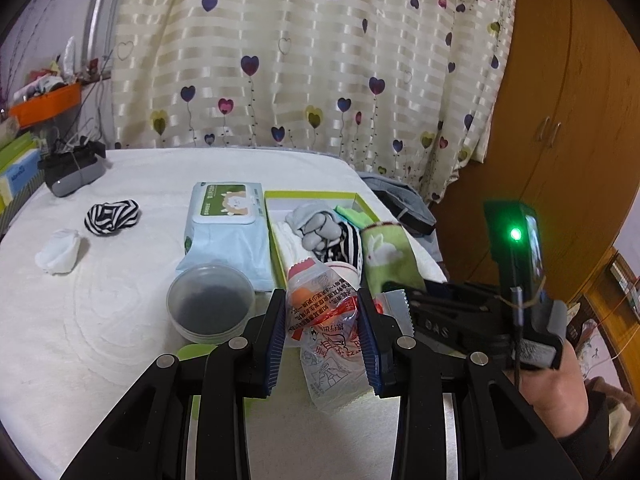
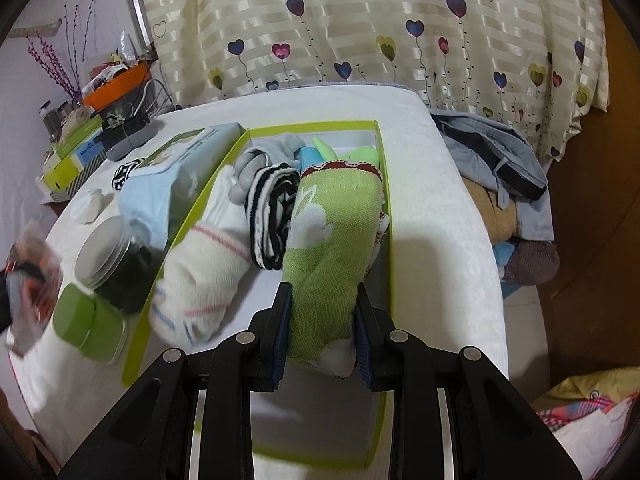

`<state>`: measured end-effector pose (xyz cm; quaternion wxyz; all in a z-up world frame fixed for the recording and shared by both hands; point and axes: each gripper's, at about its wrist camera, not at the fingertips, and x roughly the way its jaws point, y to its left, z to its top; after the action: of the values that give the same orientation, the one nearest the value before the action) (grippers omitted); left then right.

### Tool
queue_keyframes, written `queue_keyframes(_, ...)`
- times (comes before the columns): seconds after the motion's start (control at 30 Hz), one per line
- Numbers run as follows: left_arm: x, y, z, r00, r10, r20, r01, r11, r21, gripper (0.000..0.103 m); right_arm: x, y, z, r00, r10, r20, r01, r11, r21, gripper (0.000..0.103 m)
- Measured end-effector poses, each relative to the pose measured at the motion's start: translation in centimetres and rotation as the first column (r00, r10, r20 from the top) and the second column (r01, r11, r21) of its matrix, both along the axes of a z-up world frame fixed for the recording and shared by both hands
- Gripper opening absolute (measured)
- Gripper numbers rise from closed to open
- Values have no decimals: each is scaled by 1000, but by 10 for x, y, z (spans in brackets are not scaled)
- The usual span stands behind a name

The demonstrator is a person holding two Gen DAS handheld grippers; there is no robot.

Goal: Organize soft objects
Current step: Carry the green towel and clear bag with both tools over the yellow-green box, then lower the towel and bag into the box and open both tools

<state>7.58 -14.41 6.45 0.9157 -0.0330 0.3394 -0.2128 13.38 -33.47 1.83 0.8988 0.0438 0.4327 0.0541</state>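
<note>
White fluffy cloth covers the bench under a heart-print curtain. Clamped in the right gripper [image 2: 322, 326] is a green woven sock with a white bunny [image 2: 332, 248]. Its long side points straight ahead, over the right side of the lime-edged open cardboard box [image 2: 188, 216] just below, beside a black-and-white striped sock [image 2: 272, 216]. Off to the left, the left gripper [image 1: 323, 334] is clamped on a crinkly clear plastic wrapper with red print [image 1: 324, 320].
</note>
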Motion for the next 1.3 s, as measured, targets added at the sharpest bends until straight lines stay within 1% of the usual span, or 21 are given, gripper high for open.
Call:
queue_keyframes(0.13, 2, -2, 0, 1000, -2, -3, 2, 1000, 5, 32, 14, 0, 0, 1000, 4, -1, -4, 1000, -1, 33)
queue_keyframes(0.17, 2, -3, 0, 1000, -2, -2, 2, 1000, 6, 32, 16, 0, 0, 1000, 0, -3, 0, 1000, -8, 35)
queue_keyframes(0.2, 2, -3, -1, 1000, -2, -2, 2, 1000, 6, 32, 15, 0, 1, 1000, 0, 1, 0, 1000, -12, 36)
queue_keyframes(0.27, 2, -4, -1, 1000, -6, -3, 6, 1000, 8, 32, 11, -1, 5, 1000, 4, 25, -3, 1000, -27, 43)
queue_keyframes(0.3, 3, -5, -2, 1000, -9, -6, 9, 1000, 10, 32, 7, -1, 7, 999, 3, 37, -2, 999, -32, 43)
queue_keyframes(0.53, 4, -22, -13, 998, -50, -38, 51, 998, 28, 32, -21, -13, 21, 997, -17, 79, 17, 1000, -9, 44)
queue_keyframes(0.7, 3, -36, -20, 993, -99, -65, 101, 995, 28, 32, -37, -19, 25, 995, -7, 98, 3, 999, 40, 44)
queue_keyframes(0.93, 8, -67, -30, 985, -157, -76, 161, 986, 47, 32, -56, -42, 34, 987, -73, 140, 62, 995, 83, 44)
queue_keyframes(1.07, 15, -81, -36, 980, -181, -85, 186, 981, 51, 33, -60, -51, 35, 985, -91, 145, 77, 992, 96, 44)
queue_keyframes(1.13, 19, -86, -40, 978, -188, -91, 193, 980, 55, 34, -60, -54, 34, 985, -96, 143, 82, 991, 104, 44)
queue_keyframes(1.3, 20, -87, -42, 976, -200, -84, 203, 978, 36, 45, -59, -58, 32, 986, -96, 138, 81, 990, 111, 44)
